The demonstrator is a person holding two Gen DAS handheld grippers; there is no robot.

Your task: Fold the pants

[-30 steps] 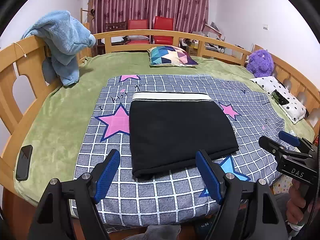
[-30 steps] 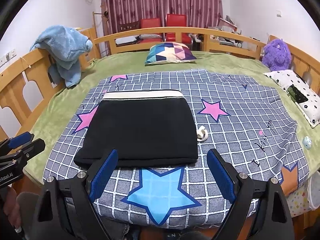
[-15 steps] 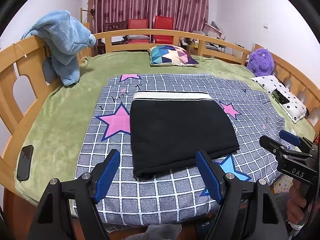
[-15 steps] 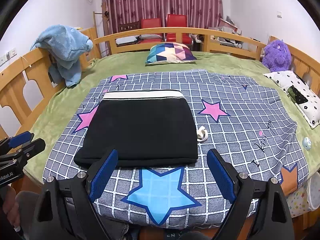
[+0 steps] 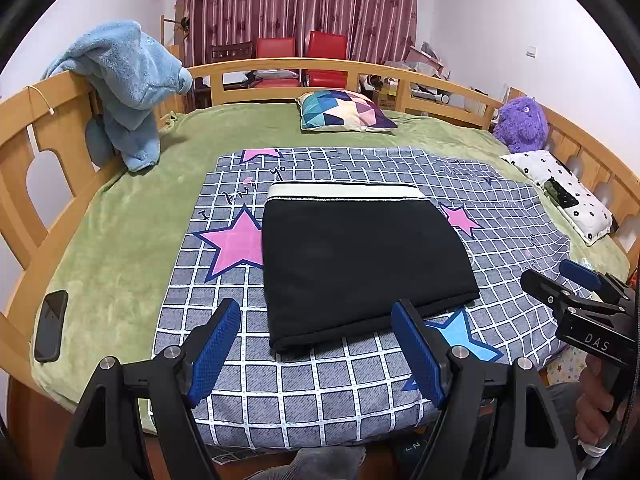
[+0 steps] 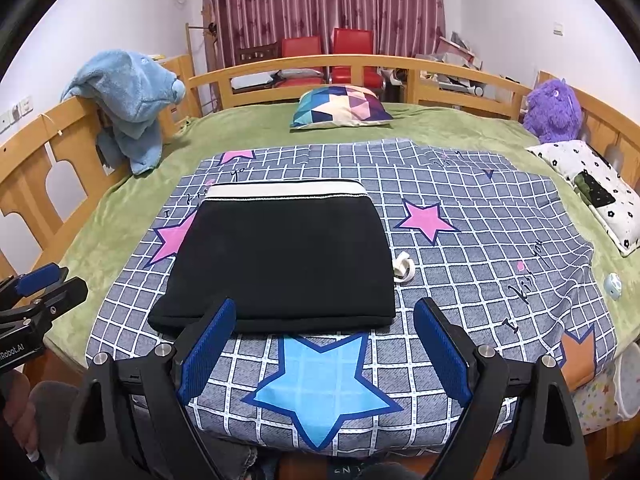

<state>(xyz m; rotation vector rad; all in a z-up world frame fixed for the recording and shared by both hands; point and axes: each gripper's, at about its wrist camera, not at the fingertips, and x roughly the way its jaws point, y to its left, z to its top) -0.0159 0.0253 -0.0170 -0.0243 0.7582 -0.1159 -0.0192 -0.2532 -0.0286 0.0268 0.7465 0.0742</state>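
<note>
The black pants [image 5: 360, 260] lie folded into a flat rectangle with a white waistband at the far edge, on the grey checked star blanket [image 5: 320, 372]. They also show in the right wrist view [image 6: 288, 256]. My left gripper [image 5: 316, 350] is open and empty, held back from the near edge of the pants. My right gripper [image 6: 324, 350] is open and empty, near the pants' front edge above a blue star. A white drawstring loop [image 6: 403, 267] pokes out at the pants' right side.
A black phone [image 5: 51, 325] lies on the green bedspread at left. A blue plush garment [image 5: 128, 84] hangs on the wooden rail. A patterned pillow [image 5: 344, 110], a purple plush toy [image 5: 522, 124] and a spotted white cushion [image 5: 560, 188] sit at the back and right.
</note>
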